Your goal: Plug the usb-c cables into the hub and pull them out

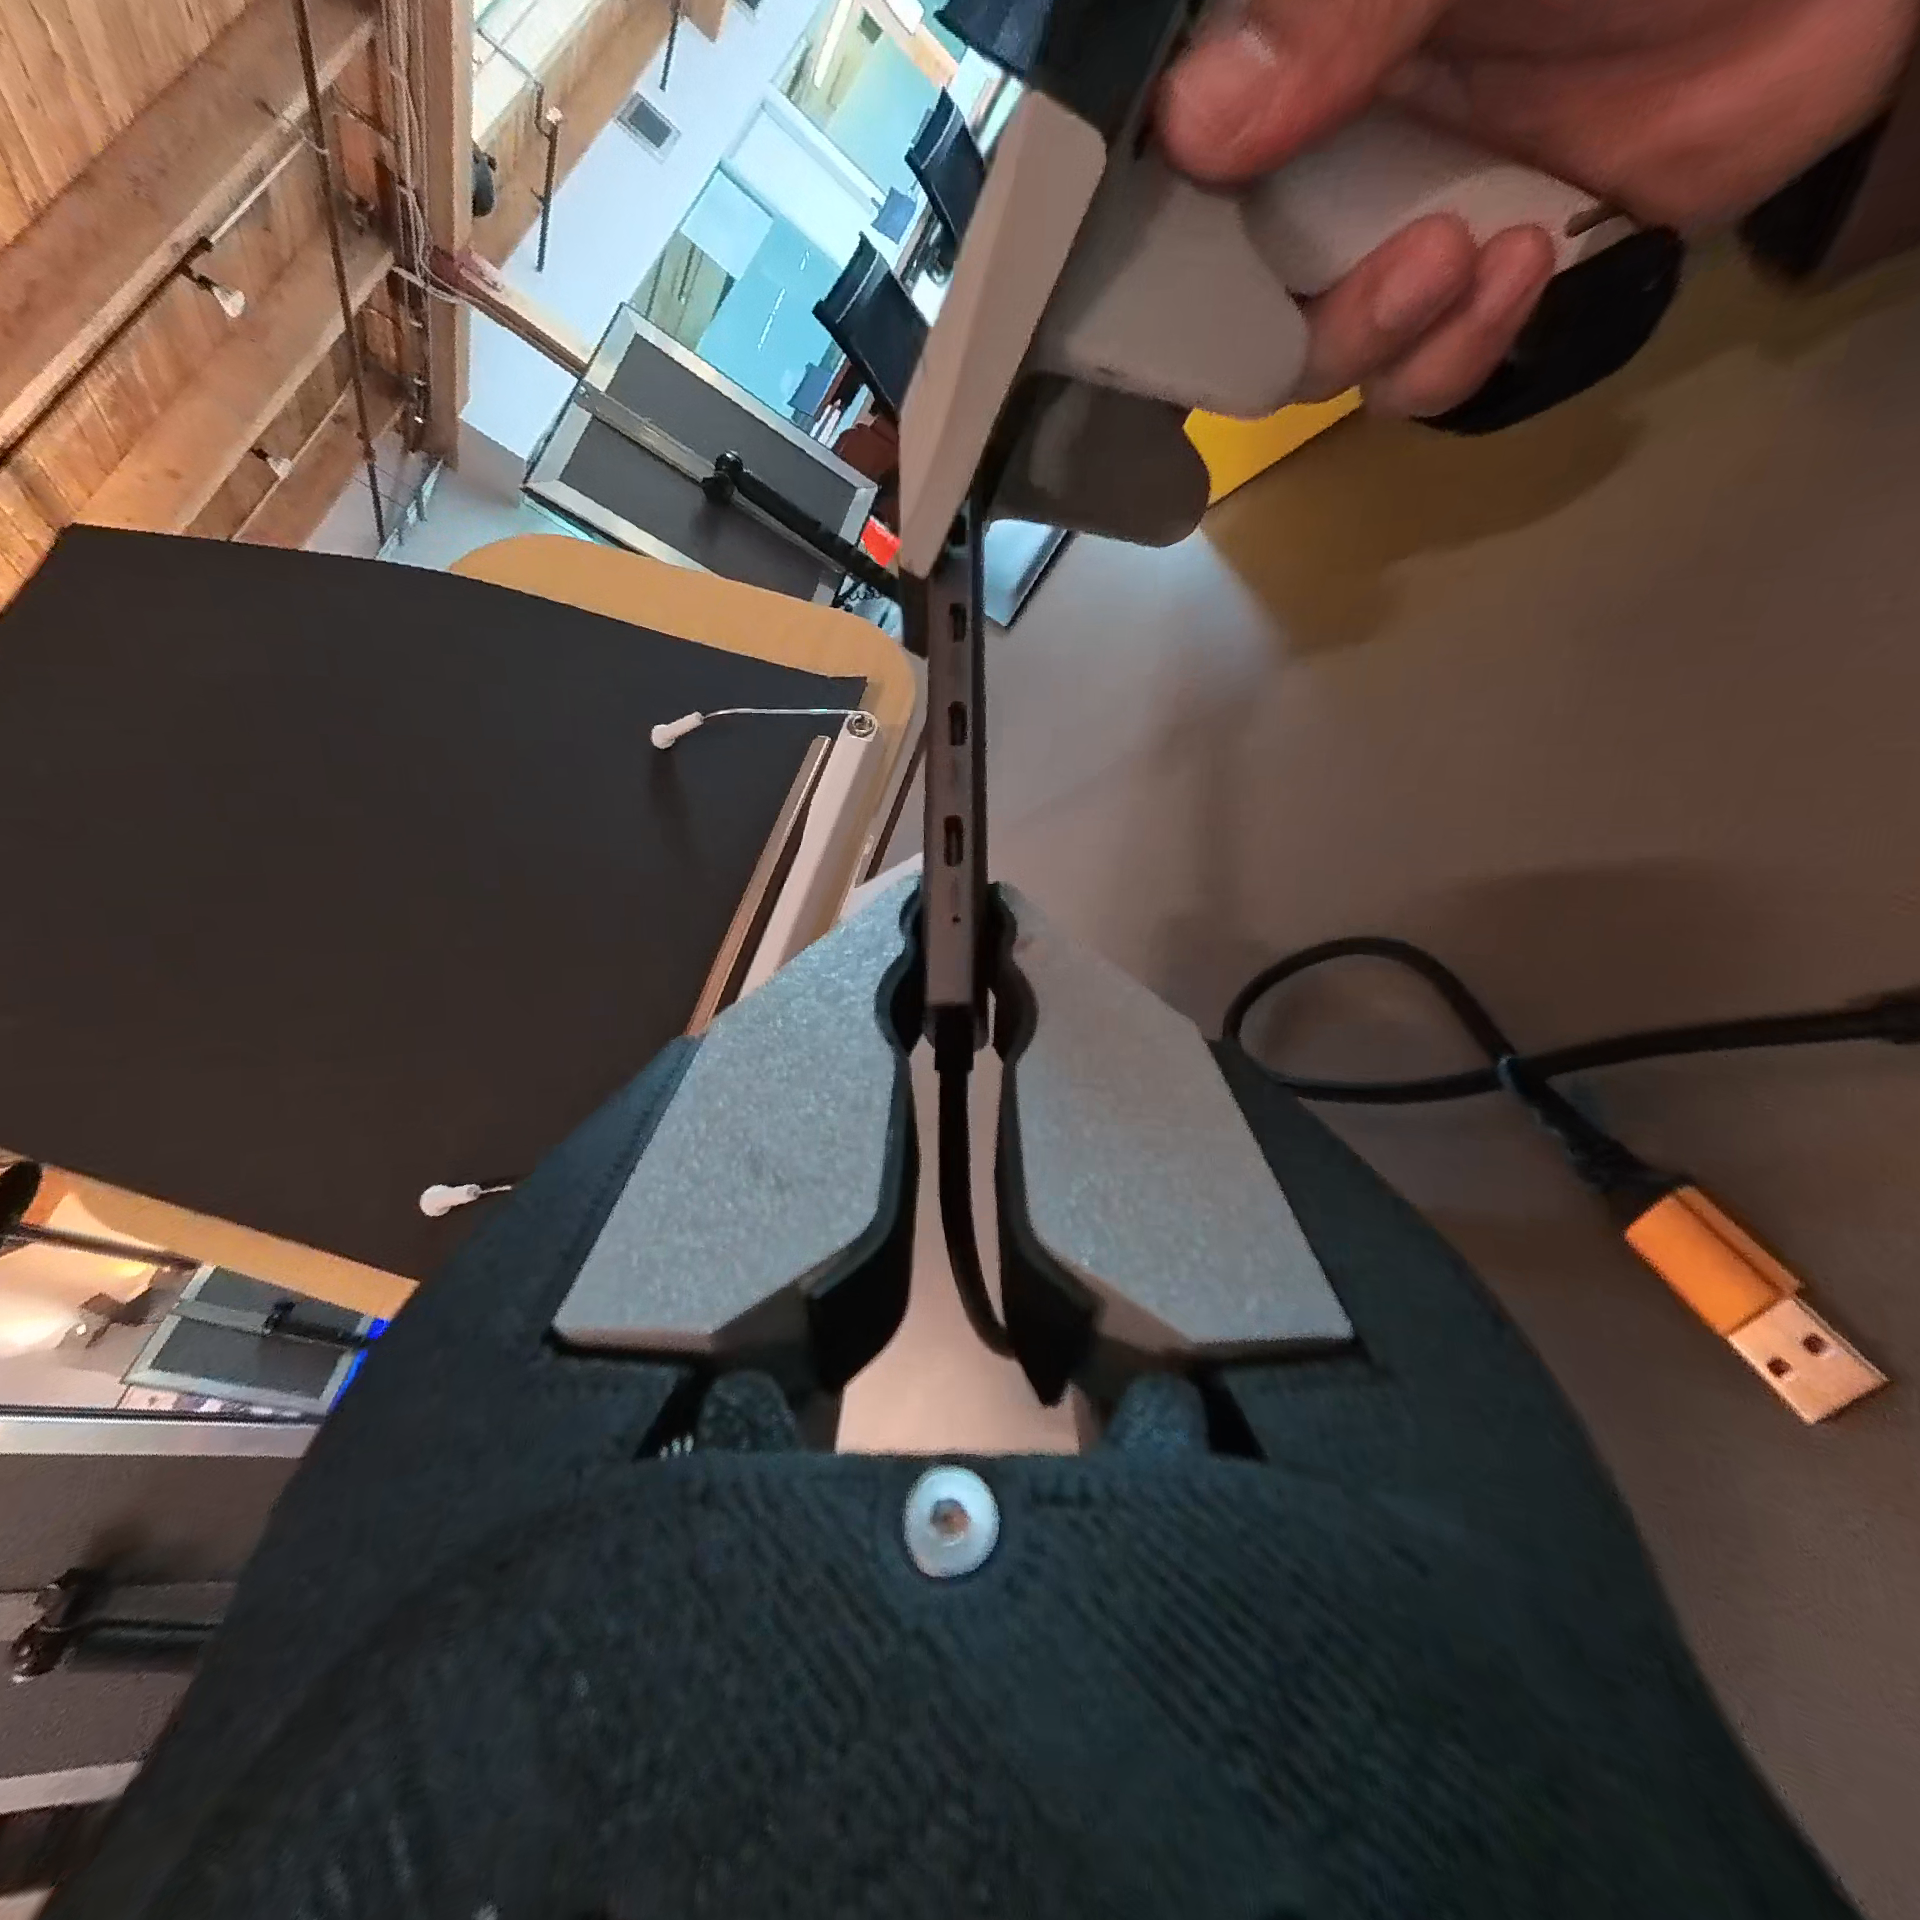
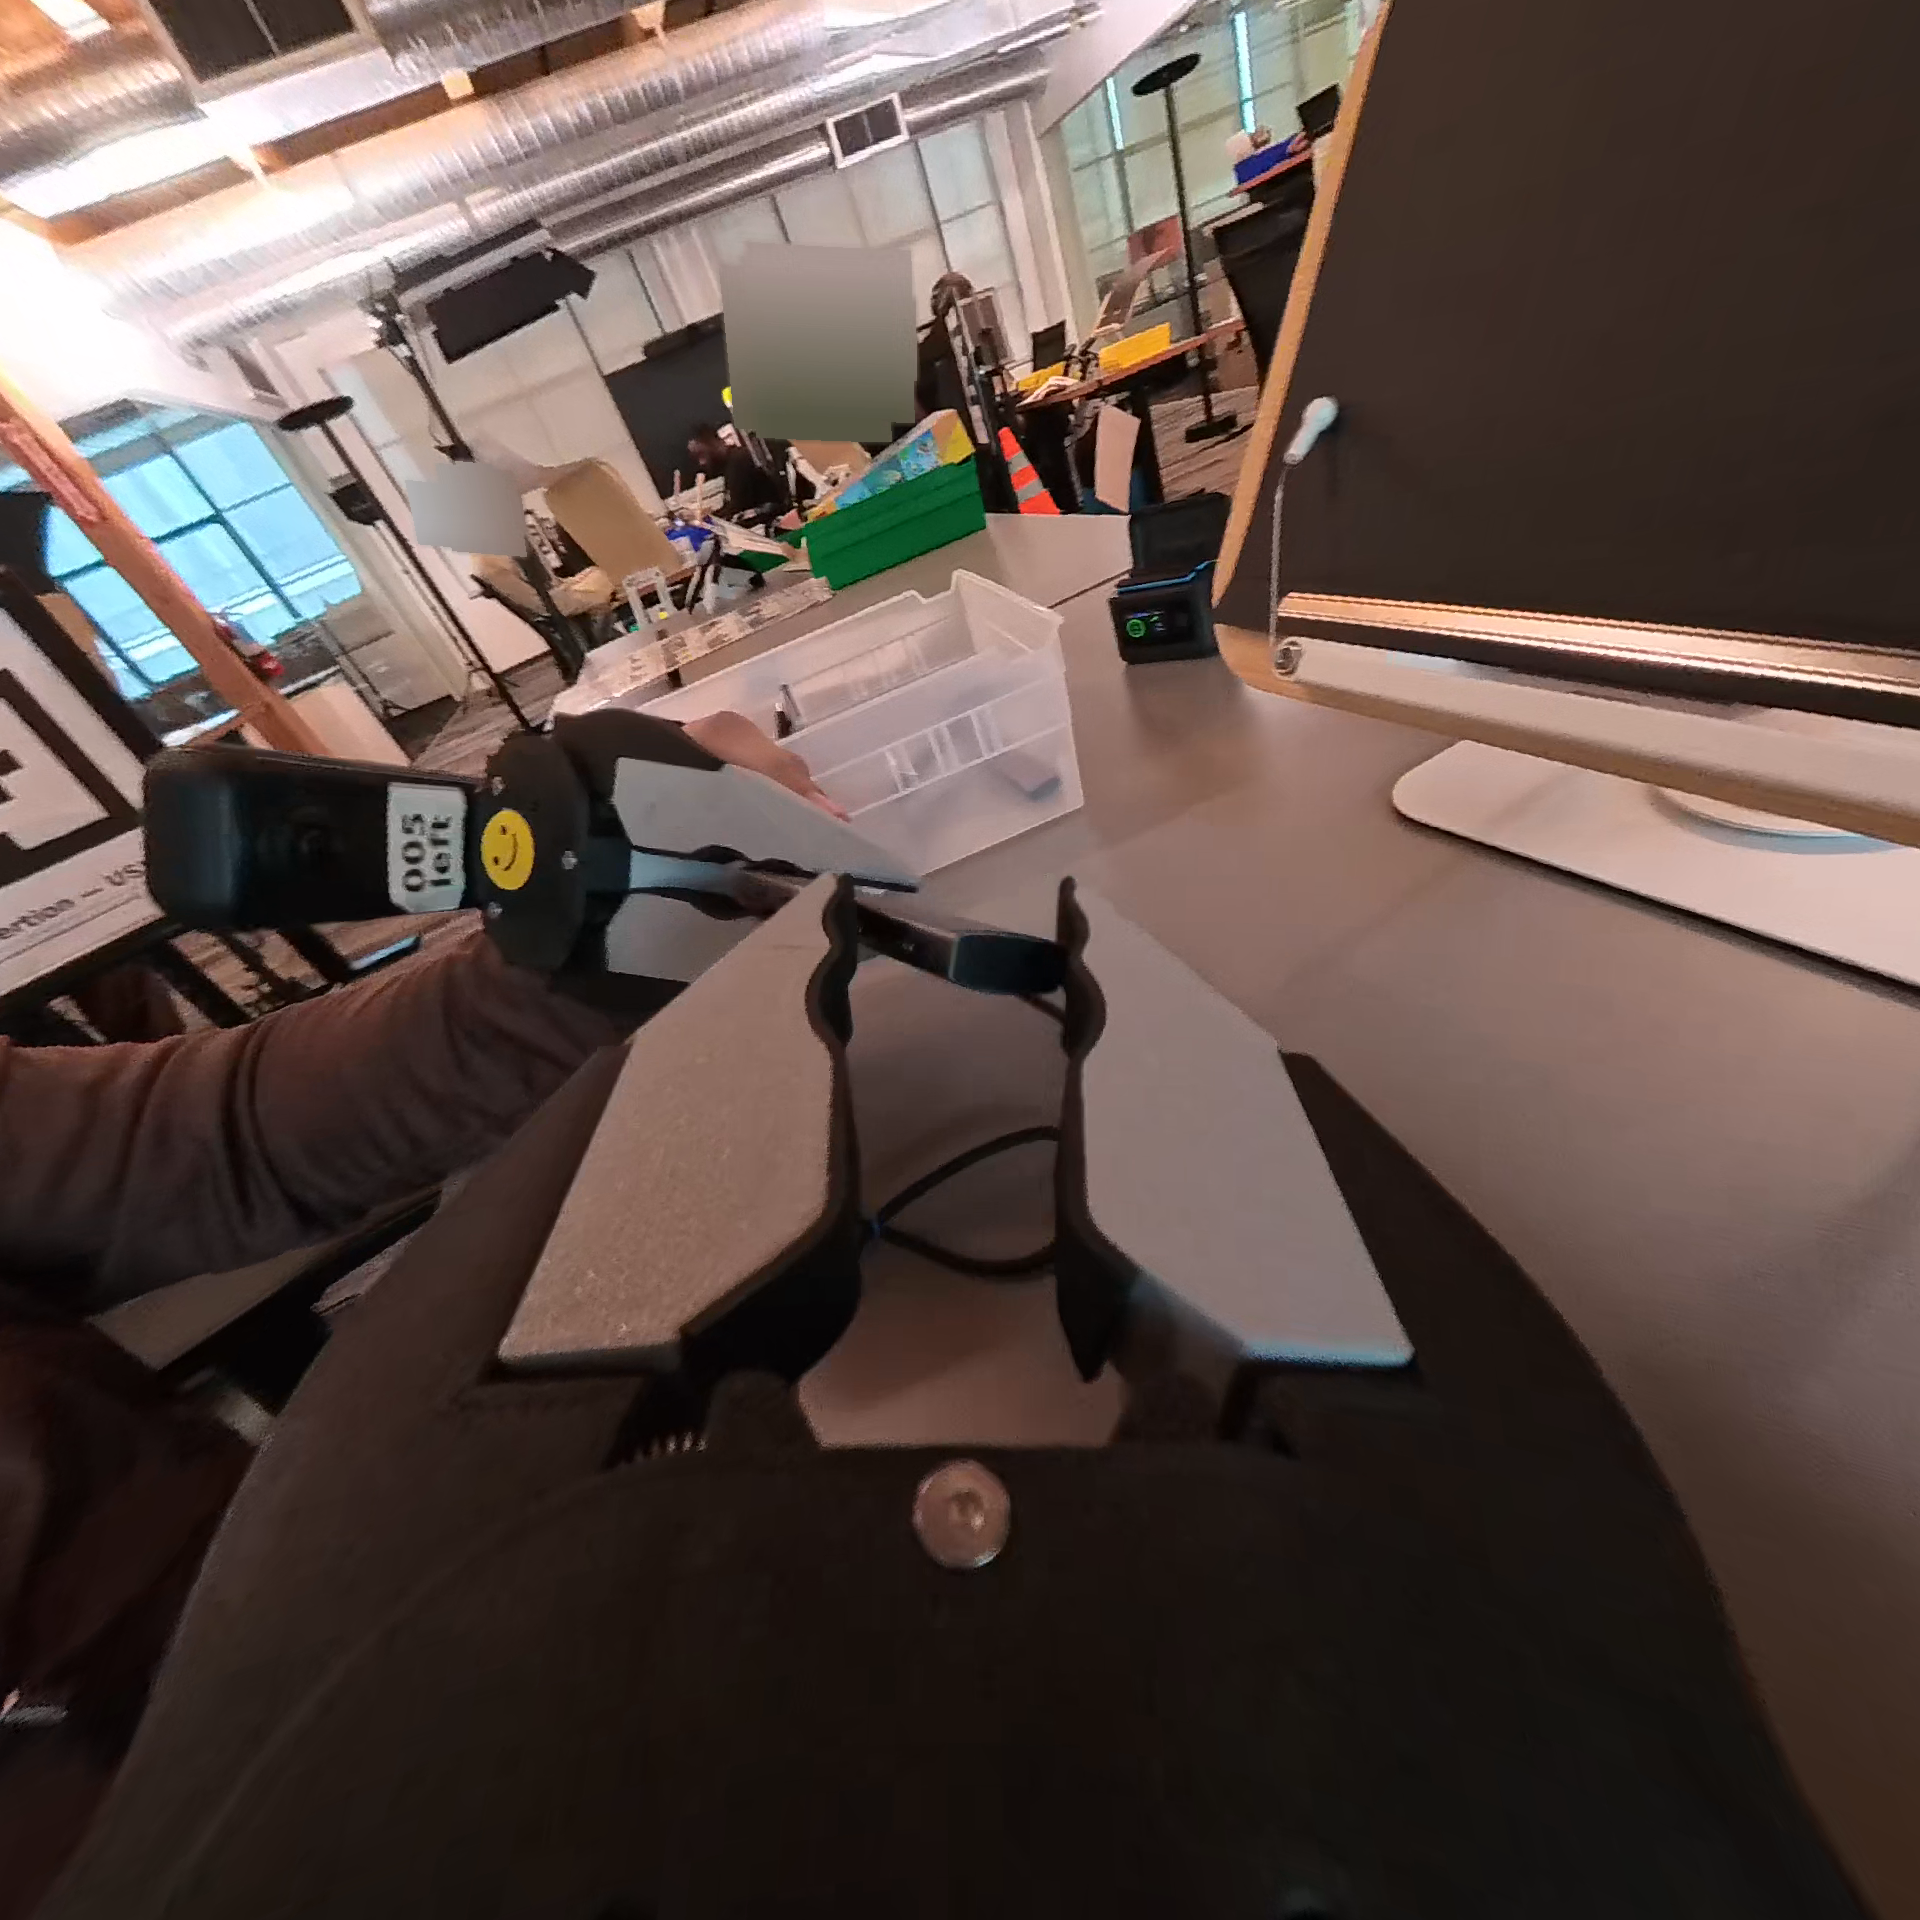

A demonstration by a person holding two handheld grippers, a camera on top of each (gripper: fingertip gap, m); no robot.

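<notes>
My left gripper (image 1: 956,935) is shut on the near end of a slim grey hub (image 1: 956,748), held up edge-on. Several ports show along that edge, and its black lead runs back between my fingers. My right gripper (image 2: 951,935) is open and empty, with its tips on either side of the hub's far end (image 2: 1003,961). It also shows at the top of the left wrist view (image 1: 1039,447). Two white-tipped cables (image 1: 675,732) (image 1: 447,1200) hang unplugged on a black board (image 1: 364,831). One also shows in the right wrist view (image 2: 1314,421).
A black cable with an orange USB-A plug (image 1: 1714,1278) lies on the grey table to the right. A clear plastic bin (image 2: 935,707), a small black device with a screen (image 2: 1158,623) and the board's white stand base (image 2: 1662,831) stand beyond. A hand (image 1: 1455,104) holds the right gripper. Spacing between my two grippers at the tips: around 5 cm.
</notes>
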